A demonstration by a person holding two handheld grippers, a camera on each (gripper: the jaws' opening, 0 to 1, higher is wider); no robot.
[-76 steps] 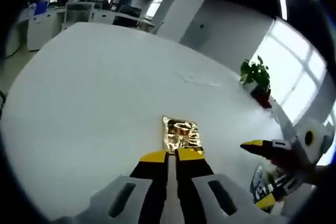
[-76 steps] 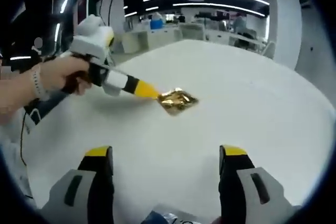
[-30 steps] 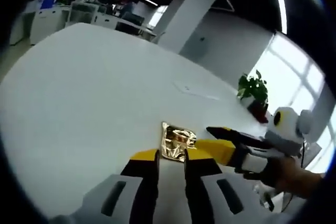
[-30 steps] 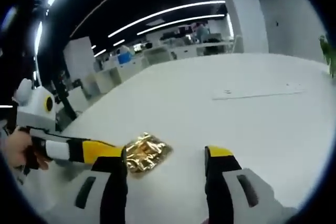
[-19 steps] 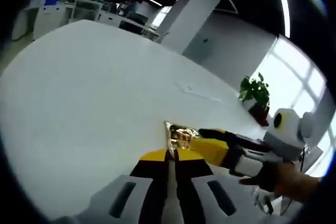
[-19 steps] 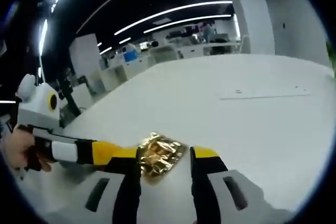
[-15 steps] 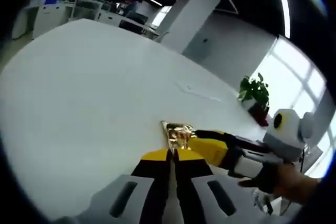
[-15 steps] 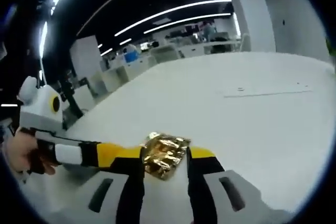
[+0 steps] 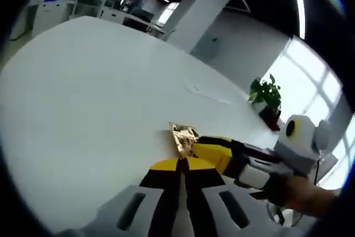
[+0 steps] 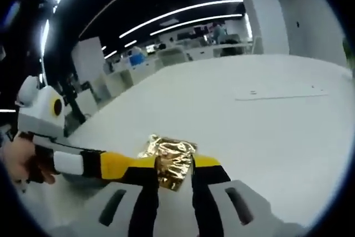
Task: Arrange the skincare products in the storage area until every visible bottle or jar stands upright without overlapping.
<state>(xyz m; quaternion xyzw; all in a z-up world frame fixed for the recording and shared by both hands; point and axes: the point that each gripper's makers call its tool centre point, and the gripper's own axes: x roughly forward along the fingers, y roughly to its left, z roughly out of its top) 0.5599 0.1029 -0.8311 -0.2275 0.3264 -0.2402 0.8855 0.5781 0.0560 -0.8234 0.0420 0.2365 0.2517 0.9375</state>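
A crinkled gold foil sachet (image 9: 182,135) is held just above the white table (image 9: 94,87). My left gripper (image 9: 181,163) is shut on its near edge. My right gripper (image 9: 204,147) comes in from the right in the left gripper view, with its yellow tips against the sachet's side. In the right gripper view the gold sachet (image 10: 173,160) sits between my right gripper's (image 10: 175,173) narrowed jaws, which are shut on it. The left gripper (image 10: 143,165), held by a hand (image 10: 16,162), reaches in from the left and meets the sachet's left edge.
A potted plant (image 9: 265,90) stands at the table's far right edge by bright windows. A thin pale strip (image 10: 280,95) lies flat further out on the table. Office desks (image 9: 83,6) stand beyond the far edge. The table stretches wide and white to the left.
My right gripper moved in from the right and its jaws narrowed onto the gold sachet. The left gripper's jaws parted a second ago and shut again on the sachet's edge.
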